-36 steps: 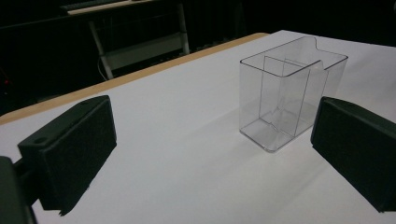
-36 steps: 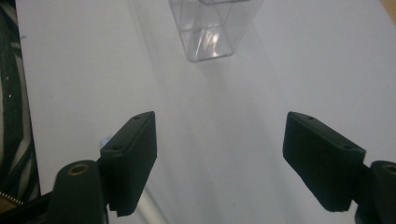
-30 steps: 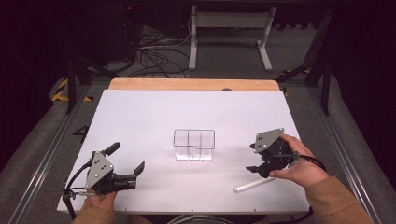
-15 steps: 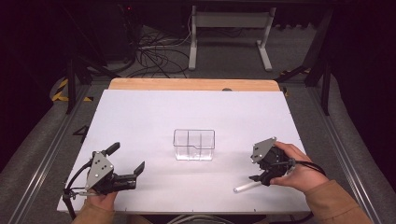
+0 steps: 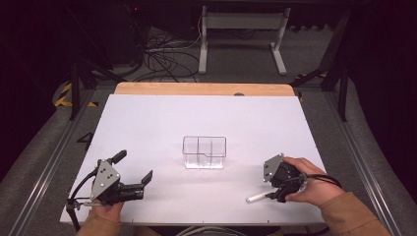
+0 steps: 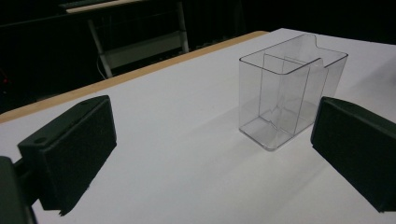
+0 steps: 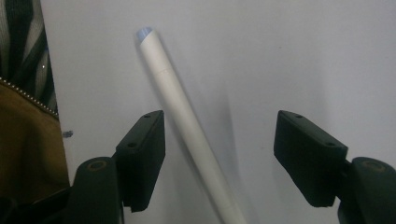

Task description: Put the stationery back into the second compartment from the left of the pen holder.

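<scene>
A clear plastic box [image 5: 204, 152] with inner dividers stands empty at the middle of the white table [image 5: 162, 123]. A white pen [image 5: 256, 198] lies flat near the front edge, right of centre. My right gripper [image 5: 276, 192] points down over the pen, open, with the pen [image 7: 187, 121] lying between its two jaws, close to the left one and not gripped. At the front left, my left gripper [image 5: 135, 172] rests low and open, holding nothing. The box [image 6: 289, 91] is ahead of it, toward its right jaw.
A wooden strip [image 5: 201, 89] runs along the table's far edge. Beyond it stand a metal frame [image 5: 241, 34] and loose cables [image 5: 157, 51] on the dark floor. A brown sleeve [image 7: 28, 149] and striped cloth sit just off the table's near edge.
My right gripper has dropped and moved toward the front edge, coming down over the white pen. The left gripper has stayed put.
</scene>
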`<state>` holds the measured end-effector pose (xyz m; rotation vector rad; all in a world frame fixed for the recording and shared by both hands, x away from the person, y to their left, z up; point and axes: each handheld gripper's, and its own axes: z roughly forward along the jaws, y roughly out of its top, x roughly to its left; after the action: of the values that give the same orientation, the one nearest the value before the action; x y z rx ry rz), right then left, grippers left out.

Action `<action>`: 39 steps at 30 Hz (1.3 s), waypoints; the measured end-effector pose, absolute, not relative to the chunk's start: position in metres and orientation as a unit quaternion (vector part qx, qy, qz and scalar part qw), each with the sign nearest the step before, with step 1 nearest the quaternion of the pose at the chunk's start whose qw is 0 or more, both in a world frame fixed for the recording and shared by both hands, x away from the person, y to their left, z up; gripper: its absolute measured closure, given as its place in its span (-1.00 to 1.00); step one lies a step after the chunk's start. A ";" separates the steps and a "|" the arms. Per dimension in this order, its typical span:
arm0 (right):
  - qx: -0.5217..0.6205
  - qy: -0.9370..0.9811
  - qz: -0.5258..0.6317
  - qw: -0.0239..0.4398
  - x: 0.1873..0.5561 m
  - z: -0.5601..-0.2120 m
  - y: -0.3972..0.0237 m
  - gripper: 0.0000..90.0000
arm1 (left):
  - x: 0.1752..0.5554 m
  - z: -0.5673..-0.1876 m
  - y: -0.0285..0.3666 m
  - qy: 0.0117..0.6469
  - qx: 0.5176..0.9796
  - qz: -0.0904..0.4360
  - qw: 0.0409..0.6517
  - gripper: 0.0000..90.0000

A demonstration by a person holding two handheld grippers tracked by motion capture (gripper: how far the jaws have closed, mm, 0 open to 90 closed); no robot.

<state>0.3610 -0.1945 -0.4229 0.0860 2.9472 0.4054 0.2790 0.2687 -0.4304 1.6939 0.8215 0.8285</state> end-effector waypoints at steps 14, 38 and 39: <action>-0.004 0.993 0.100 0.065 0.354 -0.435 -0.190 -0.12 | 0.279 -0.430 0.268 0.341 0.706 0.346 0.516 -0.98; -0.110 0.989 0.067 0.072 0.357 -0.437 -0.187 0.40 | 0.278 -0.431 0.269 0.343 0.705 0.344 0.516 -0.98; -0.116 0.989 0.065 0.070 0.358 -0.437 -0.187 0.42 | 0.277 -0.431 0.269 0.343 0.705 0.345 0.515 -0.98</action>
<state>0.3578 -0.1872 -0.4372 -0.3486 2.9749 0.1959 0.2774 0.2689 -0.4308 1.6945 0.8244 0.8290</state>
